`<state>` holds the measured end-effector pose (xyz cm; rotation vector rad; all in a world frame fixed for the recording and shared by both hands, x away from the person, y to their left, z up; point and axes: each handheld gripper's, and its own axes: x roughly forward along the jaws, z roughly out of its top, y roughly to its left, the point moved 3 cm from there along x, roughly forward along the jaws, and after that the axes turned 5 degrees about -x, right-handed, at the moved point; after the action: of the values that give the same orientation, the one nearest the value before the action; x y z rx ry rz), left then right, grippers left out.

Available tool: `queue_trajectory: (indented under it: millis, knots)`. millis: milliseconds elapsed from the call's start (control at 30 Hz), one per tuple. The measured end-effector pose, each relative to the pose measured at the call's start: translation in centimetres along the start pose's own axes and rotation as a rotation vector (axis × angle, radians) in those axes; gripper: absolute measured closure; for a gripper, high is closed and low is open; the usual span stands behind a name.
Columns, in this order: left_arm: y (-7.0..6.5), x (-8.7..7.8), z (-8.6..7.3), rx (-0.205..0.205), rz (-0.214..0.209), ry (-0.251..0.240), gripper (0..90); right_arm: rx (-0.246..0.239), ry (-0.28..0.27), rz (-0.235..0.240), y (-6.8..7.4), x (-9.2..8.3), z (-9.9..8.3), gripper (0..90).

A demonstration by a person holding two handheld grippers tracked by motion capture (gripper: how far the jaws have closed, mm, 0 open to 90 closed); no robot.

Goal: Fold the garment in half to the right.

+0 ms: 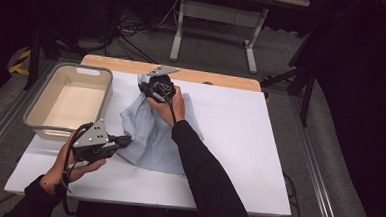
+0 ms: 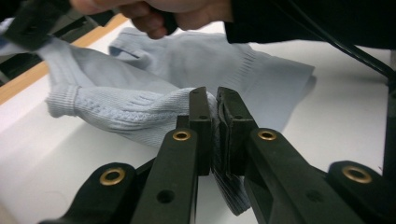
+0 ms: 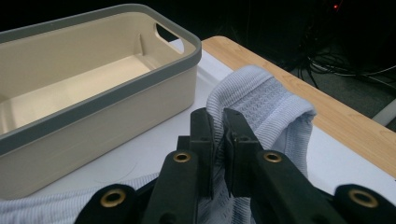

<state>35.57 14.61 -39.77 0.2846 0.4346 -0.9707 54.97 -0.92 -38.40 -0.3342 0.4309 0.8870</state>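
Observation:
A pale blue knitted garment [image 1: 152, 131] lies crumpled on the white table top [image 1: 239, 136]. My left gripper [image 1: 124, 141] sits at its near left edge, shut on a fold of the ribbed hem [image 2: 140, 109]; the cloth [image 2: 215, 135] is pinched between the black jaws. My right gripper [image 1: 149, 86] is at the garment's far end, held from above by a hand [image 1: 168, 104], and is shut on a raised fold of the knit [image 3: 261, 105] there. The other hand and its dark sleeve [image 2: 299, 21] cross the top of the left gripper view.
A beige bin with a grey rim [image 1: 69, 99] stands on the table's left, beside the garment; it looks hollow and bare inside [image 3: 70, 88]. A wooden strip [image 1: 217, 80] runs along the table's far edge. Desk legs and cables [image 1: 215, 34] lie beyond on the floor.

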Motion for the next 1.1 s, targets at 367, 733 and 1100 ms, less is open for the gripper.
queue_trajectory:
  millis: [367, 733, 1100]
  knots:
    - [1.5, -0.1, 0.7, -0.039, 0.02, -0.037, 85.5, -0.009, 0.001, -0.013, -0.9, 0.6, 0.8, 83.2]
    - [0.4, 0.8, 1.6, 0.01, -0.007, -0.03, 85.6, 0.007, -0.008, 0.002, -1.2, 0.2, 0.9, 83.0]
    - [-1.1, 1.3, 2.1, 0.053, -0.05, -0.027, 85.8, 0.004, -0.036, 0.026, -1.4, -1.3, 1.2, 82.6]
